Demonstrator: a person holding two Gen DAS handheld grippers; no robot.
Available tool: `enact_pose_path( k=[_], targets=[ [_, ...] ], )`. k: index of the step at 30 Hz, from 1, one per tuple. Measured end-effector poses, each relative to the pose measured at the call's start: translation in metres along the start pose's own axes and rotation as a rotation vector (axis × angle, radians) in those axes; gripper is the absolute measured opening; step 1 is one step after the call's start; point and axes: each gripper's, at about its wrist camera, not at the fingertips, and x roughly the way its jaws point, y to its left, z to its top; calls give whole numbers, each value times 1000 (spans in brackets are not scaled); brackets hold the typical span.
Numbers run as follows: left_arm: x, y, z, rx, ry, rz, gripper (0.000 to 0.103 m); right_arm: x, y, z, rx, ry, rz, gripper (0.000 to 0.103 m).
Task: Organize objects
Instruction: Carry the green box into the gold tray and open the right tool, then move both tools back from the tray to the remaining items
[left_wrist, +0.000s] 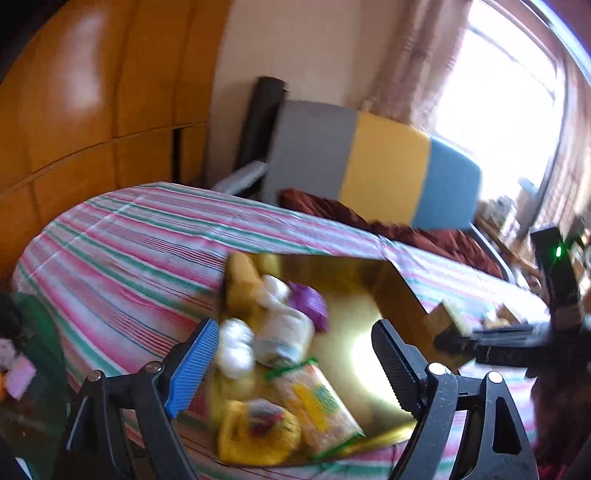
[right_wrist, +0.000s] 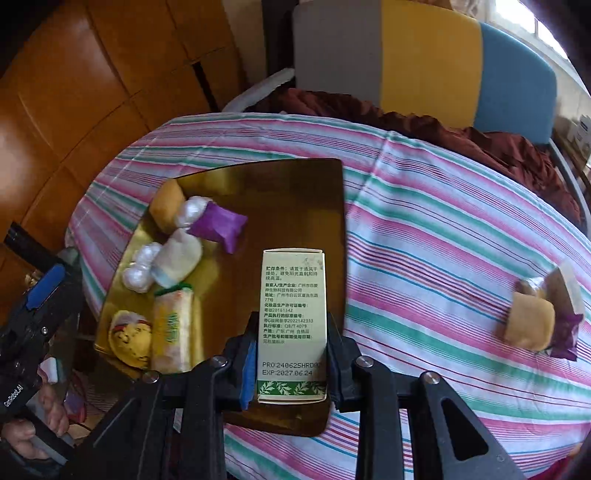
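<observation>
The right gripper (right_wrist: 291, 365) was clamped on a pale green box (right_wrist: 293, 325) printed with Chinese text and date codes, its fingers pressing the box's two long sides, and the box hung over the near right part of a gold tray (right_wrist: 295, 184) that lay on the striped tablecloth (right_wrist: 443, 229). Along the tray's left side sat the sorted items: a tan bun-like packet (right_wrist: 168, 208) at the far end, a purple wrapper (right_wrist: 219, 225) just beside it toward the tray's middle, white wrapped pieces (right_wrist: 142, 267) and a cream packet (right_wrist: 179, 264) nearer, then a yellow-and-green packet (right_wrist: 173, 328) and a yellow pouch (right_wrist: 129, 343) at the near left corner. Well to the right of the tray, out on the cloth, a small cluster was left: another tan packet (right_wrist: 530, 323) touching a purple wrapper (right_wrist: 567, 334) and a brownish piece too blurred to identify. The left gripper (left_wrist: 295, 358) hovered over the tray's near edge with its jaws spread wide and nothing pressed between them, the blue pad (left_wrist: 192, 369) standing clear of the white pieces. Beyond the tray's far side stood a grey, yellow and blue cushion (right_wrist: 424, 59) against crumpled dark red fabric (right_wrist: 480, 140).
</observation>
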Motion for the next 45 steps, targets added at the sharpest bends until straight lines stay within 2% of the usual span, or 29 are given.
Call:
enact_pose_path(
  k=[4, 9, 12, 17, 22, 30, 37, 45],
  targets=[
    [-1, 28, 7, -64, -15, 66, 88, 33, 29, 14, -31, 53, 6, 30],
    [3, 45, 9, -105, -3, 89, 88, 76, 49, 19, -24, 140, 1, 30],
    [8, 47, 8, -104, 9, 90, 88, 92, 54, 23, -6, 148, 14, 30],
    [14, 46, 5, -97, 26, 90, 88, 107, 54, 30, 36, 150, 87, 48],
    [18, 45, 2, -98, 39, 104, 88, 94, 50, 23, 43, 104, 111, 48],
    [18, 30, -5, -64, 52, 72, 88, 48, 42, 8, 1, -6, 44, 48],
    [13, 3, -12, -7, 59, 10, 88, 13, 13, -10, 33, -68, -24, 50],
    [10, -26, -17, 66, 72, -26, 88, -15, -46, -28, 126, -108, -90, 50]
  ],
)
